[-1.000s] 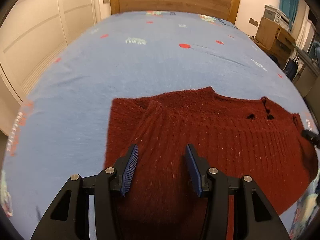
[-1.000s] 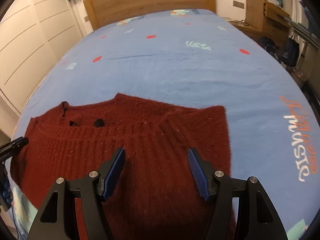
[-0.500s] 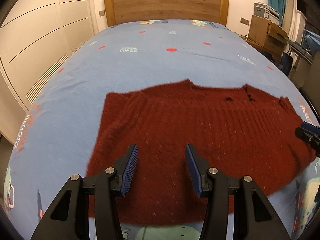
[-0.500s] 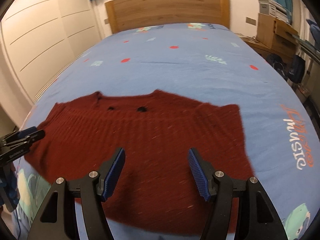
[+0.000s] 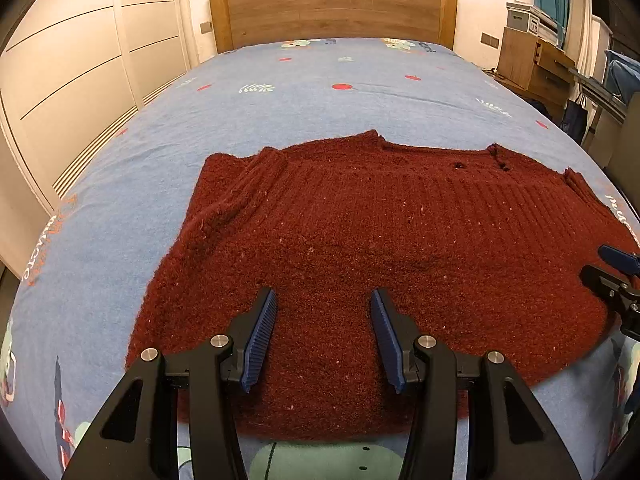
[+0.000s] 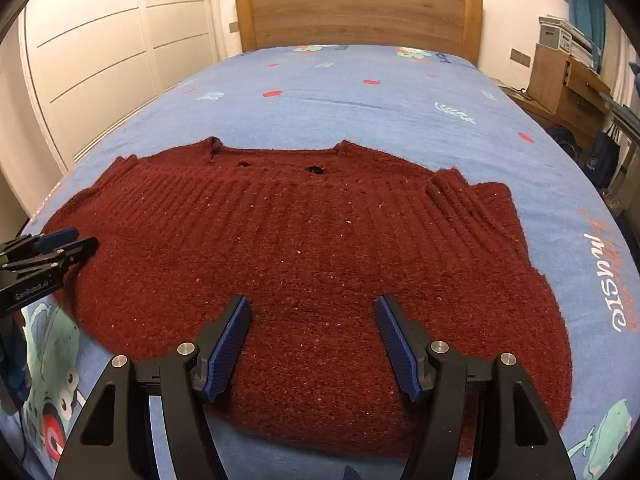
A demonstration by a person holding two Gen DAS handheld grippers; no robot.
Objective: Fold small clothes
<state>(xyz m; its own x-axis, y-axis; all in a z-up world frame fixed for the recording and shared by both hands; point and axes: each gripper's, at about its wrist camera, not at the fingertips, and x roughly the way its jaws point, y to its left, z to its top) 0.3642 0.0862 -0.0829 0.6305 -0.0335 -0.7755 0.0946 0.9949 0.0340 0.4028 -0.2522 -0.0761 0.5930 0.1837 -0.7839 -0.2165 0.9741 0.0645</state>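
A dark red knitted sweater (image 5: pixel 380 232) lies spread flat on the blue bedspread (image 5: pixel 320 104), neckline toward the headboard, both sleeves folded in over the body. It also shows in the right wrist view (image 6: pixel 304 236). My left gripper (image 5: pixel 323 304) is open and empty, hovering over the sweater's near left hem. My right gripper (image 6: pixel 312 308) is open and empty over the near right hem. Each gripper shows at the edge of the other's view: the right gripper (image 5: pixel 616 276) and the left gripper (image 6: pixel 44 256).
A wooden headboard (image 5: pixel 332 8) stands at the far end of the bed. White wardrobe doors (image 5: pixel 80 80) run along the left. A wooden dresser (image 5: pixel 536 68) with boxes stands at the right, with a dark bag (image 6: pixel 600 160) on the floor.
Both grippers have pulled back and risen from the sweater, so more of it and the bed shows. The sweater now lies flat with its near hem visible.
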